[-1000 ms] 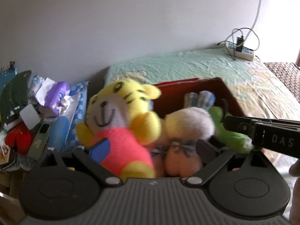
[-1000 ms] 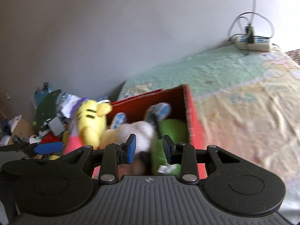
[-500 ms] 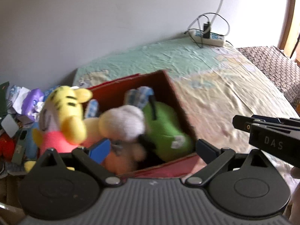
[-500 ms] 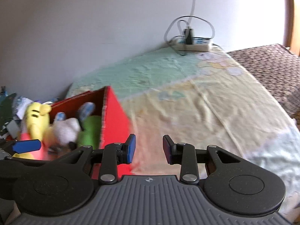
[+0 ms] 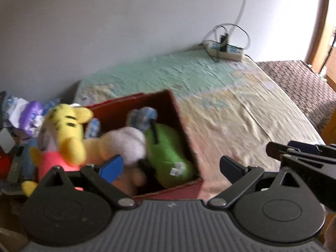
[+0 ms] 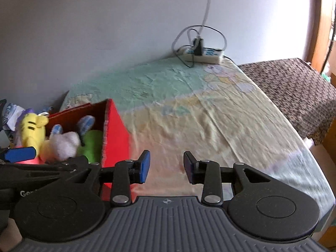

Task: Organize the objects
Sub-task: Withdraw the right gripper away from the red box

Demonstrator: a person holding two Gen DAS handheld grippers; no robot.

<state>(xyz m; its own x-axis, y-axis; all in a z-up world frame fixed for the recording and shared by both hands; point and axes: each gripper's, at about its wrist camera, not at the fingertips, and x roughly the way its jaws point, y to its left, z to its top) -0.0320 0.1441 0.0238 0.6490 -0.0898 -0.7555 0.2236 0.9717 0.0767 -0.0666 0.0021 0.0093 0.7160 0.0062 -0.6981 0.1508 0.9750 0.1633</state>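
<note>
The left gripper [image 5: 171, 166] has its jaws spread wide, and nothing is pinched between them. Past the jaws and a bit to the left sits the red box [image 5: 184, 124] on the bed sheet [image 5: 241, 113]. The box is full of soft toys. A green toy [image 5: 166, 151] lies in the box right in front of the gap between the jaws. A white toy [image 5: 130, 145] lies just past the left jaw's blue pad and touches the green one. A yellow tiger [image 5: 65, 130] in a pink top leans at the box's left side, out past the left jaw. It looks blurry.

The right gripper [image 6: 167, 166] has its jaws partly apart, and they are opening. Nothing is between them, only bare sheet [image 6: 210, 126] beyond. The box [image 6: 115, 138] is off to the left of the left jaw, near it. Inside it show the tiger [image 6: 31, 130], the white toy [image 6: 65, 142] and the green toy [image 6: 91, 142].

Far past both grippers, a power strip [image 6: 201, 54] with cords rests on the sheet by the wall [image 6: 105, 21]. To the right of the sheet is a brown woven cover [image 6: 294, 84]. Far left of the box is a messy pile [image 5: 21, 117] of things.
</note>
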